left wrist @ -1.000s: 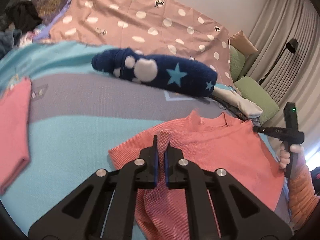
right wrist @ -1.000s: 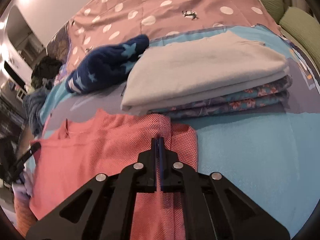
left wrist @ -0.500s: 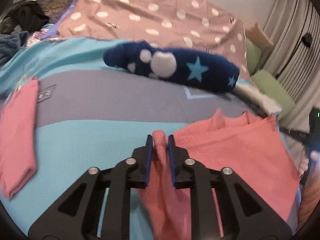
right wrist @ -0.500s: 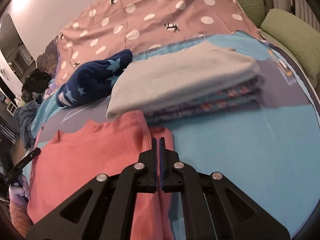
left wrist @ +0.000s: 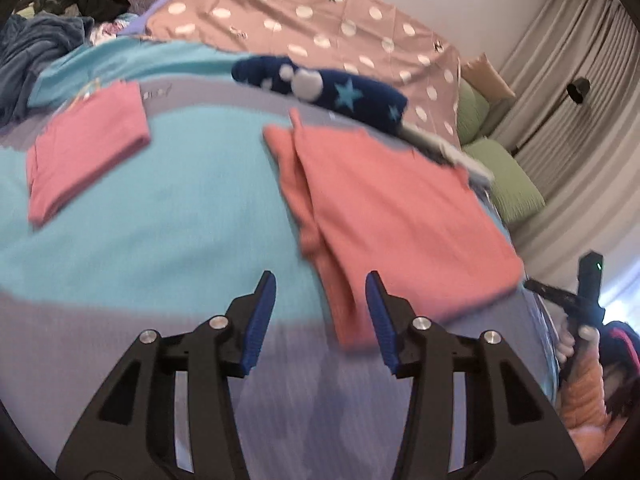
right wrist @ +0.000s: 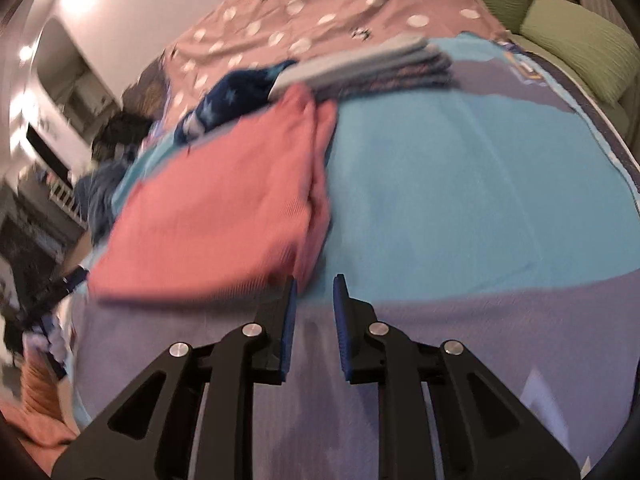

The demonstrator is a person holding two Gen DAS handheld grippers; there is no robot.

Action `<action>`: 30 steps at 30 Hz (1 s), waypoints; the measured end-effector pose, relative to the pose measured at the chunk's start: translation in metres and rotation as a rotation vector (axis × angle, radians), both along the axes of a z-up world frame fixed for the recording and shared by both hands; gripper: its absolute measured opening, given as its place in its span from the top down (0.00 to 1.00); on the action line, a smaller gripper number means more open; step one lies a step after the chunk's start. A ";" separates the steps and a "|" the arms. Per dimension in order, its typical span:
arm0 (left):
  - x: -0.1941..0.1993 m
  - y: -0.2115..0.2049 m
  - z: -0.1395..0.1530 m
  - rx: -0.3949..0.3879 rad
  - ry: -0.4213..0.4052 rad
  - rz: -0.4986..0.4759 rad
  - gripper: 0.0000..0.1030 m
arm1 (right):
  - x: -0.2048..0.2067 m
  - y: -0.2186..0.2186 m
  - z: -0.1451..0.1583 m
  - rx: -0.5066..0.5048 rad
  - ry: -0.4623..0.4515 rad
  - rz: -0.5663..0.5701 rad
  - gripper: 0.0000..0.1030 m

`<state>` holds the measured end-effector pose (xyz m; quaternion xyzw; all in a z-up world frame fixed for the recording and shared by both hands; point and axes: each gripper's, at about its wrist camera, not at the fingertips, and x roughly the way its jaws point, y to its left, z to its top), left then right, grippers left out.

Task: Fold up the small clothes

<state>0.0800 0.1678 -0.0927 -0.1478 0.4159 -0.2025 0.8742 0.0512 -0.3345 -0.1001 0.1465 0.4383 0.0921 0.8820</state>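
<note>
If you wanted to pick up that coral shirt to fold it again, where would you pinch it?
Probably at the two near corners of the coral shirt, along the hem closest to the grippers. It lies flat on the blanket, so only edges offer something to pinch. Come in low from the near side, left gripper at the doubled left edge, right gripper at the other corner; both stand open.

A coral-pink shirt (left wrist: 400, 216) is lying on a turquoise-and-lilac blanket (left wrist: 160, 220); a navy, star-patterned garment (left wrist: 340, 96) is lying far.

Bare turquoise-and-lilac blanket (right wrist: 460, 184) lies open right of the folded salmon-pink knit shirt (right wrist: 224, 200); stacked folded grey fabrics (right wrist: 360, 68) block behind
</note>
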 end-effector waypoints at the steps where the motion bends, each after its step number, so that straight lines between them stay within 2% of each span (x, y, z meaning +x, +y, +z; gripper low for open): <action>1: -0.006 -0.002 -0.002 0.000 0.008 -0.006 0.55 | 0.002 0.005 -0.002 -0.017 -0.005 0.012 0.82; 4: -0.017 -0.007 -0.006 -0.008 0.028 -0.007 0.54 | 0.010 0.006 -0.005 0.010 -0.024 0.026 0.82; 6: -0.020 -0.010 -0.009 -0.012 0.029 -0.010 0.49 | 0.016 0.007 -0.007 0.032 -0.038 0.044 0.77; 8: -0.019 -0.016 -0.013 0.003 0.028 -0.011 0.48 | 0.023 0.008 -0.011 0.028 -0.030 0.046 0.77; 9: -0.017 -0.019 -0.016 0.014 0.032 -0.009 0.48 | 0.026 0.010 -0.011 0.025 -0.034 0.047 0.80; 11: -0.010 -0.026 -0.020 0.027 0.029 -0.010 0.53 | 0.027 0.011 -0.007 0.005 -0.042 0.048 0.96; 12: -0.007 -0.028 -0.020 0.016 0.021 -0.018 0.82 | 0.025 0.010 -0.001 -0.001 -0.063 0.056 0.98; 13: -0.004 -0.028 -0.019 -0.017 0.030 -0.036 0.97 | 0.019 0.007 0.008 -0.008 -0.111 0.076 0.98; 15: -0.006 -0.027 -0.017 -0.021 0.034 -0.026 0.97 | 0.013 -0.007 0.018 -0.045 -0.154 0.101 0.99; 17: -0.010 -0.026 -0.016 0.000 0.037 -0.032 0.97 | 0.011 -0.019 0.018 -0.078 -0.157 0.101 1.00; 19: -0.012 -0.024 -0.017 -0.006 0.042 -0.026 0.97 | 0.009 -0.030 0.015 -0.158 -0.139 0.063 1.00; 20: -0.014 -0.022 -0.019 -0.019 0.045 -0.018 0.97 | 0.007 -0.035 0.013 -0.164 -0.131 0.051 1.00; 23: -0.016 -0.019 -0.021 -0.032 0.055 -0.001 0.97 | -0.004 -0.045 0.009 -0.111 -0.110 0.018 1.00; 26: -0.021 -0.019 -0.018 -0.006 0.062 0.015 0.96 | -0.018 -0.035 0.006 -0.036 -0.092 0.029 0.98; 28: -0.027 -0.017 -0.015 0.003 0.070 0.022 0.95 | -0.023 -0.027 0.003 0.069 -0.067 0.034 0.92; 29: -0.032 -0.017 -0.013 0.002 0.075 0.019 0.92 | -0.025 -0.023 0.002 0.121 -0.057 0.032 0.79; 30: -0.036 -0.017 -0.011 -0.005 0.078 0.010 0.80 | -0.025 -0.018 0.001 0.158 -0.045 0.028 0.67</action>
